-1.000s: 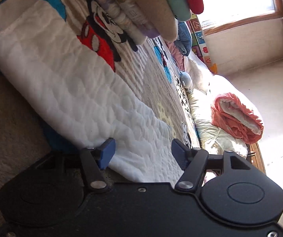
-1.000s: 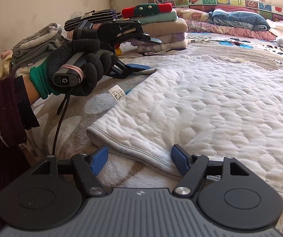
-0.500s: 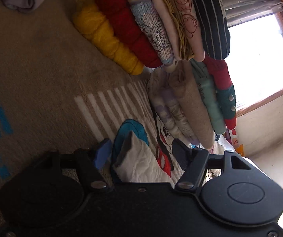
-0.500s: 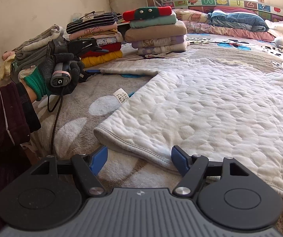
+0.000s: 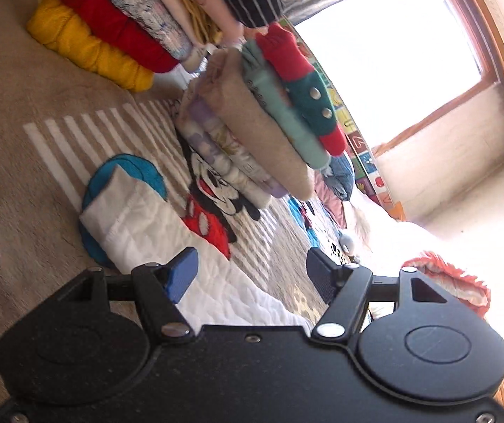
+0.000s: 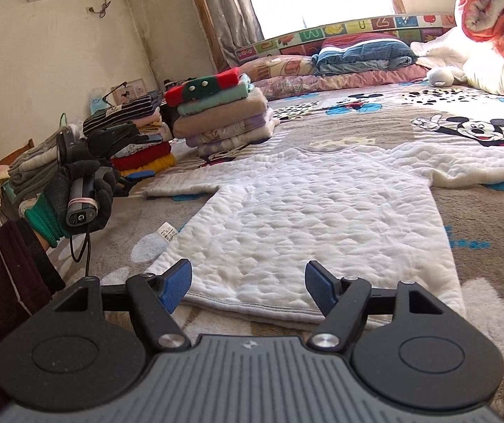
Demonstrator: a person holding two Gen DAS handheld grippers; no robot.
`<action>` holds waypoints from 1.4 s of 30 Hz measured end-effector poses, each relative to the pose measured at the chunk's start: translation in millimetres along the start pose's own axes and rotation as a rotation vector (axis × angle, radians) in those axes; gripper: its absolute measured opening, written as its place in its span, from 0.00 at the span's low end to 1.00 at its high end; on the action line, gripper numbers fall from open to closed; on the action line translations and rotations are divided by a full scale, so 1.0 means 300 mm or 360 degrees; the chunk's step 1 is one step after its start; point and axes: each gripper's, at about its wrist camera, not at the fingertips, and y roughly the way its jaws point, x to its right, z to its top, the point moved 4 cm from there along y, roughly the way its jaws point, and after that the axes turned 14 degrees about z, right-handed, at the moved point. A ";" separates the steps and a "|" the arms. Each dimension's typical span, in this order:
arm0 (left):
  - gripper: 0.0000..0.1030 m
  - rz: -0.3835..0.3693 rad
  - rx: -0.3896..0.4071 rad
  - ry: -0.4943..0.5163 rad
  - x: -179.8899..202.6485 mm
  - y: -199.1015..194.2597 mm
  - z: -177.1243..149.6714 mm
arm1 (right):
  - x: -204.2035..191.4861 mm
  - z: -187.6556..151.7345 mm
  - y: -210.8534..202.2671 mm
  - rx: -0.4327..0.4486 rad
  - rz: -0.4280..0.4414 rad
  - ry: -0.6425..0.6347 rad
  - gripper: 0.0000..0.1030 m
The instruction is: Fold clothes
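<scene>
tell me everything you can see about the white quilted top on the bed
The white quilted top lies flat and unfolded on the cartoon-print blanket, hem toward the open right tongs, both sleeves spread sideways. The fabric looks soft and padded, with a stitched hem. A care label sticks out at its left edge. Neither tongs grip it.

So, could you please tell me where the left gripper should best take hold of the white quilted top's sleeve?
Probably at the sleeve's cuff end: it lies flat on the bed cover as a free, stitched edge pointing toward the clothes stacks. The open left gripper could come in low along the sleeve, one finger sliding under the cuff, then lift it inward across the top.
</scene>
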 end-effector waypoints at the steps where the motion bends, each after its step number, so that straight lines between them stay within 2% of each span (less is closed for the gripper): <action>1: 0.65 -0.0029 -0.0021 0.0029 0.027 -0.003 -0.025 | 0.024 0.004 -0.027 0.0040 -0.0021 0.0033 0.69; 3: 0.65 -0.0092 -0.0104 0.0036 0.083 -0.002 -0.107 | 0.073 0.008 -0.069 0.0112 -0.0066 0.0085 0.67; 8: 0.65 -0.0154 -0.0334 0.0389 0.278 0.012 -0.370 | 0.183 0.006 -0.133 0.0259 -0.0109 0.0204 0.64; 10: 0.65 -0.0184 -0.0438 0.0545 0.346 0.015 -0.498 | 0.245 0.002 -0.165 0.0357 -0.0079 0.0337 0.64; 13: 0.65 -0.0180 -0.0495 0.0777 0.427 0.020 -0.663 | 0.360 0.002 -0.211 0.0505 -0.0072 0.0549 0.64; 17: 0.64 -0.0208 -0.0467 0.1049 0.483 0.053 -0.780 | 0.554 0.021 -0.249 0.0664 -0.0049 0.0827 0.64; 23: 0.64 -0.0251 -0.0415 0.1455 0.563 0.104 -0.951 | 0.843 0.049 -0.250 0.0845 -0.0091 0.1243 0.64; 28: 0.64 -0.0286 -0.0366 0.1793 0.630 0.146 -1.091 | 1.024 0.161 -0.162 0.0860 -0.0192 0.1337 0.62; 30: 0.64 -0.0297 -0.0374 0.1803 0.628 0.153 -1.092 | 1.087 0.197 -0.132 0.0862 -0.0290 0.1373 0.59; 32: 0.64 -0.0307 -0.0383 0.1804 0.624 0.158 -1.089 | 1.147 0.210 -0.112 0.0866 -0.0382 0.1413 0.48; 33: 0.64 -0.0312 -0.0388 0.1804 0.622 0.161 -1.088 | 1.170 0.212 -0.099 0.0858 -0.0421 0.1415 0.39; 36: 0.64 -0.0326 -0.0401 0.1801 0.617 0.168 -1.084 | 1.219 0.228 -0.069 0.0800 -0.0502 0.1339 0.19; 39: 0.64 -0.0331 -0.0401 0.1801 0.613 0.166 -1.086 | 1.252 0.235 -0.078 0.0817 -0.0564 0.1297 0.14; 42: 0.64 -0.0337 -0.0403 0.1809 0.613 0.165 -1.088 | 1.281 0.215 -0.085 0.0756 -0.0602 0.1300 0.06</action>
